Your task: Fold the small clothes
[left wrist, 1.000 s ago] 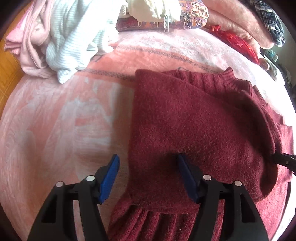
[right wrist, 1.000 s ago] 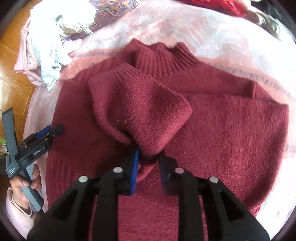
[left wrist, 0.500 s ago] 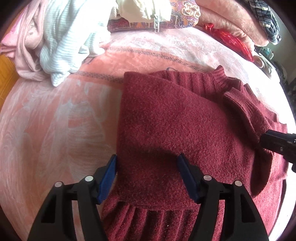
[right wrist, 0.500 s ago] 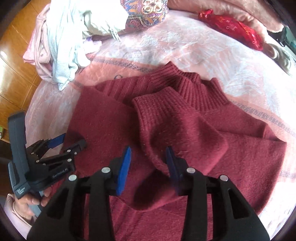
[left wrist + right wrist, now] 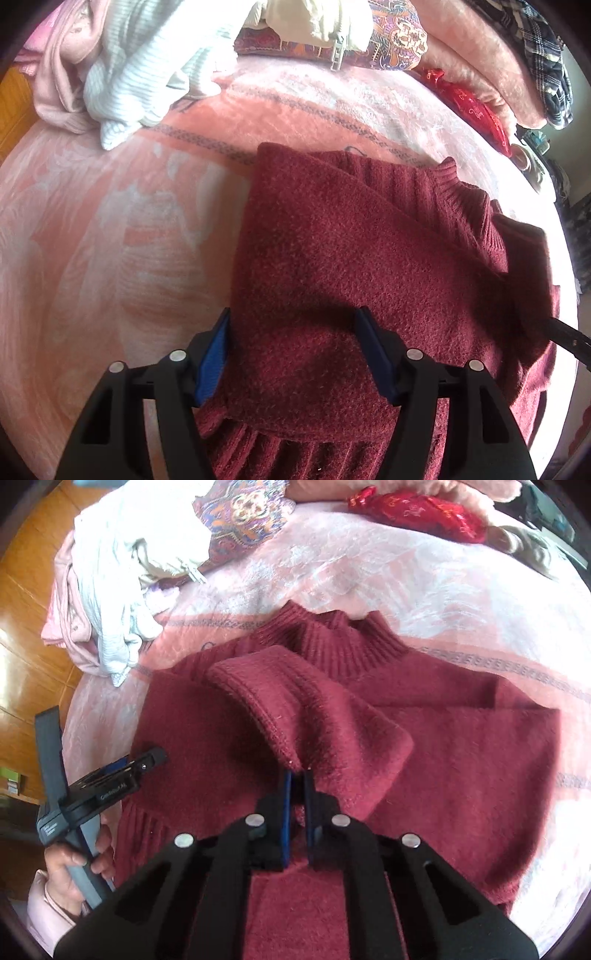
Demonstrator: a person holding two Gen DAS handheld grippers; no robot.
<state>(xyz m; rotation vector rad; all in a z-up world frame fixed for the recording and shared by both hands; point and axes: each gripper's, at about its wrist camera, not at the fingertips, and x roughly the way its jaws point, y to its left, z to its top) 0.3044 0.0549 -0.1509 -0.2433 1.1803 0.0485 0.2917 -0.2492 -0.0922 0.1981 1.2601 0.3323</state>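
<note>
A dark red knit sweater [image 5: 461,760] lies on the pink blanket, collar [image 5: 340,642] away from me, its left side folded inward [image 5: 332,258]. One sleeve [image 5: 317,709] lies across the chest, cuff toward the left. My right gripper [image 5: 297,775] is shut, its blue pads pinching the sleeve's near edge; its black tip [image 5: 569,336] also shows at the right edge of the left wrist view. My left gripper [image 5: 295,350] is open, its pads straddling the folded left part near the ribbed hem [image 5: 314,458]. It appears again as the left gripper [image 5: 147,760], held by a hand [image 5: 74,867].
A heap of white and pale pink clothes [image 5: 122,70] lies at the far left of the blanket [image 5: 110,240]. A patterned cushion [image 5: 243,513], a red pouch [image 5: 417,509] and a pink folded cover [image 5: 472,70] line the back. Wooden floor [image 5: 22,657] shows left of the bed.
The right gripper's jaws, open around the laid sleeve half a second ago, have closed on the sleeve's edge. The left gripper stays over the folded left side.
</note>
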